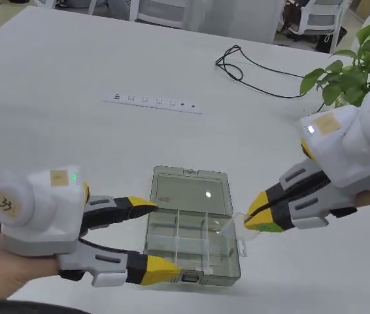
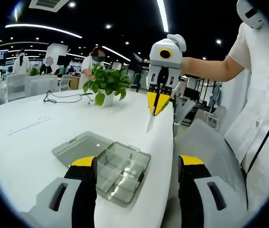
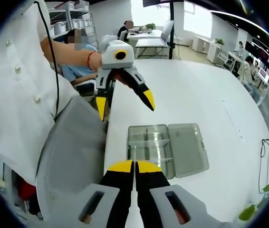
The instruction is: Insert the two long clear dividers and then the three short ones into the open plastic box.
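Observation:
The open clear plastic box (image 1: 219, 279) lies near the table's front edge, its lid (image 1: 191, 191) flat behind it, with clear dividers standing across its tray. My right gripper (image 1: 255, 221) hovers over the box's right side, shut on a small clear divider (image 1: 235, 228) that sticks out toward the tray. In the left gripper view that right gripper (image 2: 156, 107) hangs above the box (image 2: 125, 161) with the divider (image 2: 150, 123) pointing down. My left gripper (image 1: 153, 237) is open at the box's left end, one jaw behind it and one in front.
A white power strip (image 1: 152, 102) lies mid-table, with a black cable (image 1: 250, 69) behind it to the right. A potted plant (image 1: 358, 65) stands at the right edge. Office chairs line the far side; people sit in the background.

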